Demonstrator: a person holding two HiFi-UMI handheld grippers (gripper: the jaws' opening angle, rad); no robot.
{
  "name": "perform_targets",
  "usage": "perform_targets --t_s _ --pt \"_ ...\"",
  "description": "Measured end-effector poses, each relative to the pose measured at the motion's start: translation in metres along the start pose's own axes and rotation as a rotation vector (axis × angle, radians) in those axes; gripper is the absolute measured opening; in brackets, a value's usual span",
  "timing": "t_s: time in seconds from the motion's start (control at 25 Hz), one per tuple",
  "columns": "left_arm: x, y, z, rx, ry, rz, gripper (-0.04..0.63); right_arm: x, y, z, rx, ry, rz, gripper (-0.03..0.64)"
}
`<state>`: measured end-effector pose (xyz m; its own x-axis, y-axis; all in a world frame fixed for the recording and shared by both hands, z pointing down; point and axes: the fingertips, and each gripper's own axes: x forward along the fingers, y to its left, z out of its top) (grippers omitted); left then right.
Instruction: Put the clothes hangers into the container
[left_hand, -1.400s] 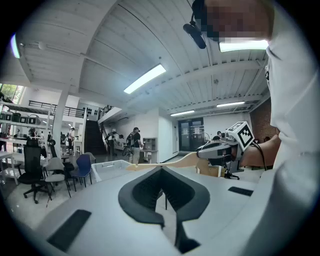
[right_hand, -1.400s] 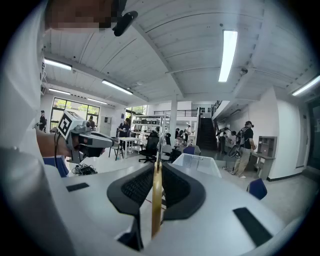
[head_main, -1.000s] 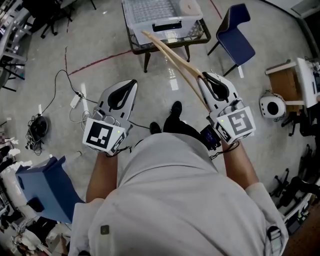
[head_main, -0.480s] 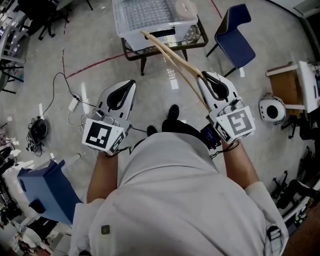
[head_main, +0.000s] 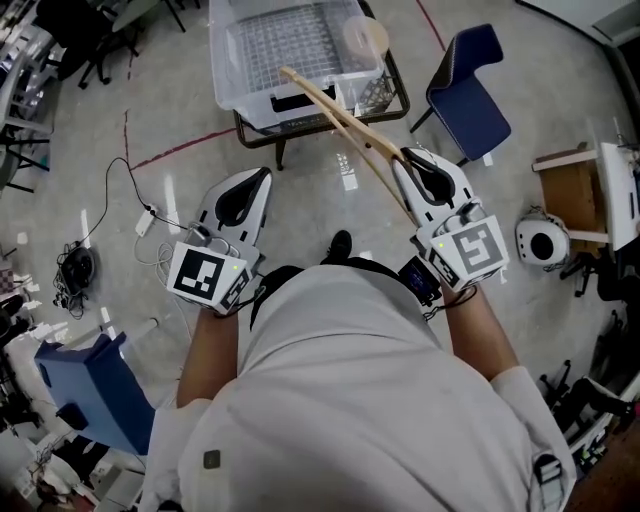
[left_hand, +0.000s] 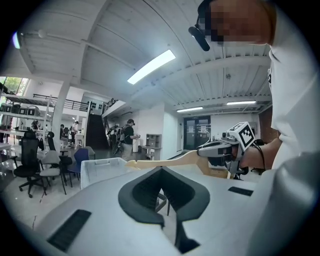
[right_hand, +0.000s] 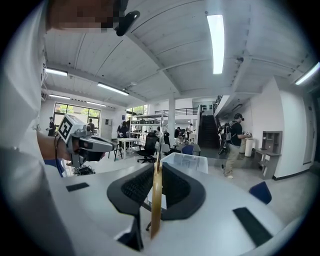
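A wooden hanger is held in the right gripper. In the right gripper view the wood is seen edge-on, pinched between the two dark pads, so the jaws are kept narrow by its thickness. In the head view the hanger is pointed from the grip toward 11 o'clock. Its far end is seen against the near wall of the container. Whether that end is already over the rim cannot be told.

The container, a clear plastic bin, is placed at 12 o'clock in the head view on a small dark-framed table. A blue chair is set just beside the table, at 1 o'clock.

The left gripper is held level with the right one, well apart from it at 9 o'clock of the hanger's gripped end, and is pointed toward the same bin. In the left gripper view its jaws are seen with only a narrow gap between them, and nothing is gripped there. The hanger is not touched by it.
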<state>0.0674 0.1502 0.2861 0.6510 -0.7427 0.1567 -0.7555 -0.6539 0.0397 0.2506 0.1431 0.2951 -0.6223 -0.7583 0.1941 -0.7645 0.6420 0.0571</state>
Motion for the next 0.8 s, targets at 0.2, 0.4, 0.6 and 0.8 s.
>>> perform_targets --t_s 0.2,0.4,0.6,0.8 --pt "0.016 0.009 -0.002 -0.001 0.016 0.017 0.015 0.014 -0.017 0.0 0.007 0.0 0.017 0.063" --pt "0.027 0.028 -0.001 -0.01 0.025 0.022 0.016 0.033 -0.028 0.003 0.014 -0.006 0.02 0.063" --pt "0.043 0.06 0.005 -0.018 0.017 0.003 0.015 0.064 -0.032 0.013 0.009 0.002 0.012 0.063" --pt "0.054 0.099 0.012 -0.013 0.013 -0.032 0.017 0.101 -0.032 0.023 0.02 0.009 -0.011 0.063"
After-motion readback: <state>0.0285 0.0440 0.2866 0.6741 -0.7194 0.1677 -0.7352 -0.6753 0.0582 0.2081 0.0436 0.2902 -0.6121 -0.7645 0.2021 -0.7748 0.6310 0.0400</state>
